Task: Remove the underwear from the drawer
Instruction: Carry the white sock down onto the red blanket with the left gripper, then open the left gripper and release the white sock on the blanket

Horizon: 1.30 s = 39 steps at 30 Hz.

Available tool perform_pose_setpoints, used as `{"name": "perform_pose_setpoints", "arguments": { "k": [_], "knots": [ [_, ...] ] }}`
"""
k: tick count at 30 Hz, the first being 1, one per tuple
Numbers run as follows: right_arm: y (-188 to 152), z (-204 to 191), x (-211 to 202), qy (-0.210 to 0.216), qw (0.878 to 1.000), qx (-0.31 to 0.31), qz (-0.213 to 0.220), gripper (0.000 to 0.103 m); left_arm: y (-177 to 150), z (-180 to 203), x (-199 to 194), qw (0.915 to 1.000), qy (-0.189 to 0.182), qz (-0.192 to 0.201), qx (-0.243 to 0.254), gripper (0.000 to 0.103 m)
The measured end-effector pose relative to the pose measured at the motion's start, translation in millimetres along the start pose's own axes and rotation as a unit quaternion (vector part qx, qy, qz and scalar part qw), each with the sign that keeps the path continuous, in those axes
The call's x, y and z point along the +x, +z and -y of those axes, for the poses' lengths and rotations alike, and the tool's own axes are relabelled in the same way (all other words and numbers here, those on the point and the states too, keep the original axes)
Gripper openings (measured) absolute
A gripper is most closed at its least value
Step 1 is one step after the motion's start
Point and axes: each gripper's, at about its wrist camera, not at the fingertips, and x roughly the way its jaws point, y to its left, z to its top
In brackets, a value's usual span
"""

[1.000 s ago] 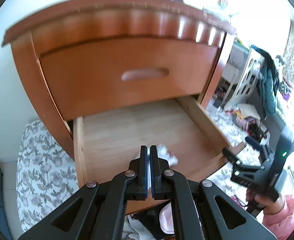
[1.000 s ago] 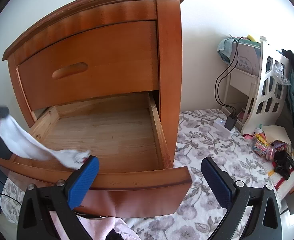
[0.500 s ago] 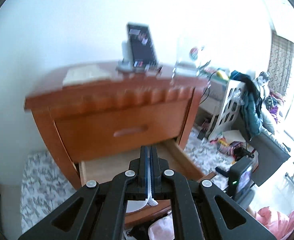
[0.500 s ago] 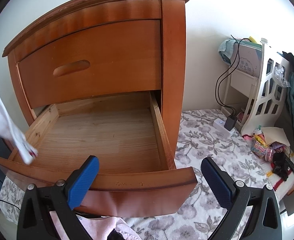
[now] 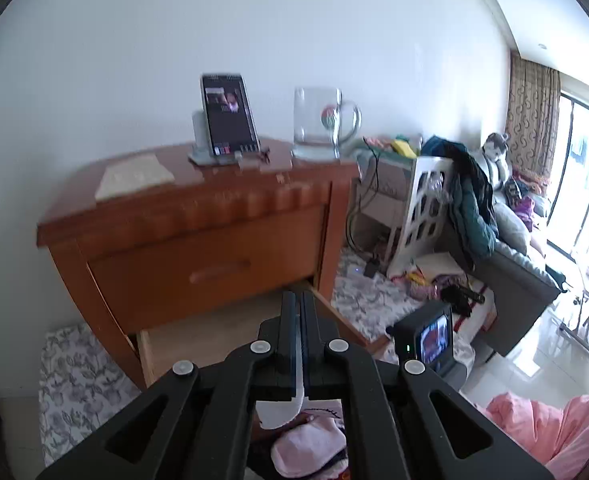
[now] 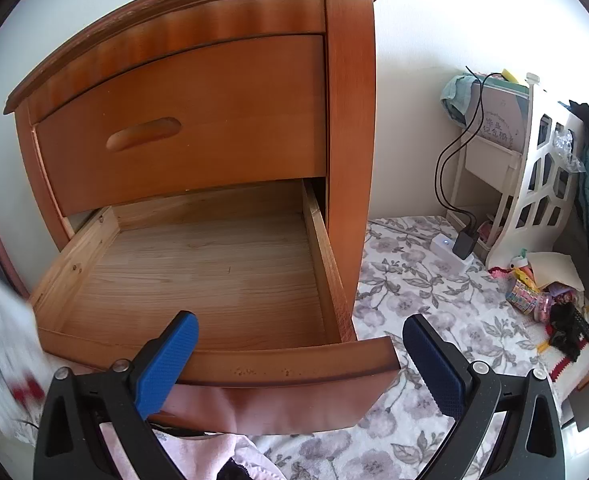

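Up front in the left wrist view, the left tongs [image 5: 299, 344] are pinched tight together on a strip of white cloth, the underwear [image 5: 280, 410], which runs down between the pads and hangs in a curl below them. It's up in the air, clear of the lower drawer [image 5: 198, 334], whose pale wooden floor peeks out just behind the tongs. Beyond that sits the nightstand [image 5: 198, 232] with a phone on a stand [image 5: 227, 118] and a glass mug [image 5: 320, 122] on top. Pink fabric [image 5: 306, 446] lies low in the frame under the dangling cloth; what it is, I can't say.

Over to the right wrist view, and the right tongs [image 6: 300, 360] stand wide apart, blue pads spread either side of the drawer's front panel, gripping nothing. The drawer is pulled well out and its wooden floor shows bare right across, nothing left in the part we can see. At the far left edge a white blur with red marks [image 6: 2, 356] hangs outside the drawer's side wall; that looks like the same garment, carried off.

My call: the main job looks done, with the garment out. What's left is setting it down somewhere, and perhaps pushing the drawer shut.
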Motion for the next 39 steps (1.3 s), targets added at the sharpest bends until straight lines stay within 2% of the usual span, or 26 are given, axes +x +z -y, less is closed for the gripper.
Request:
{"name": "perform_pose_setpoints", "arguments": {
  "k": [4, 9, 14, 18, 25, 29, 32, 34, 35, 36, 38, 39],
  "knots": [
    [-0.1, 0.2, 0.5, 0.001, 1.000, 0.000, 0.000, 0.103, -22.5, 5.2, 20.6, 0.9992, -0.003, -0.040, -0.003, 0.001],
    [0.2, 0.5, 1.4, 0.003, 1.000, 0.000, -0.001, 0.103, -40.3, 7.8, 39.3, 0.9974, -0.017, -0.068, -0.016, 0.001],
    [0.1, 0.5, 1.3, 0.003, 1.000, 0.001, 0.000, 0.103, -41.6, 14.5, 42.6, 0.9967, -0.038, -0.070, -0.011, 0.001],
    [0.5, 0.1, 1.9, 0.002, 1.000, 0.002, 0.000, 0.103, -49.8, 12.3, 51.8, 0.9953, -0.038, -0.087, -0.018, 0.001],
    [-0.5, 0.6, 2.0, 0.003, 1.000, 0.007, 0.001, 0.103, -84.4, -5.4, 78.0, 0.9884, -0.013, -0.139, -0.059, 0.001],
    [-0.6, -0.3, 1.6, 0.001, 1.000, 0.006, 0.002, 0.103, -97.7, -13.7, 84.1, 0.9860, 0.033, -0.149, -0.066, 0.002],
    [-0.7, -0.9, 1.5, 0.001, 1.000, 0.005, 0.001, 0.103, -105.6, -26.0, 89.9, 0.9818, 0.055, -0.157, -0.092, 0.002],
    [-0.7, -1.4, 1.3, -0.001, 1.000, 0.004, 0.002, 0.103, -111.2, -34.7, 92.8, 0.9779, 0.076, -0.161, -0.109, 0.006],
    [-0.7, -1.7, 1.0, -0.002, 1.000, 0.003, 0.002, 0.103, -113.8, -38.5, 94.2, 0.9760, 0.087, -0.163, -0.115, 0.020],
    [-0.3, -1.5, 0.9, -0.003, 1.000, 0.003, 0.002, 0.103, -116.4, -42.1, 96.1, 0.9737, 0.101, -0.164, -0.122, 0.045],
    [0.1, -2.0, 0.6, -0.005, 1.000, 0.002, 0.001, 0.103, -120.3, -48.9, 96.1, 0.9694, 0.125, -0.163, -0.135, 0.069],
    [0.2, -2.7, 0.0, -0.007, 1.000, 0.001, 0.001, 0.103, -122.7, -53.1, 95.0, 0.9672, 0.134, -0.161, -0.144, 0.069]
  ]
}}
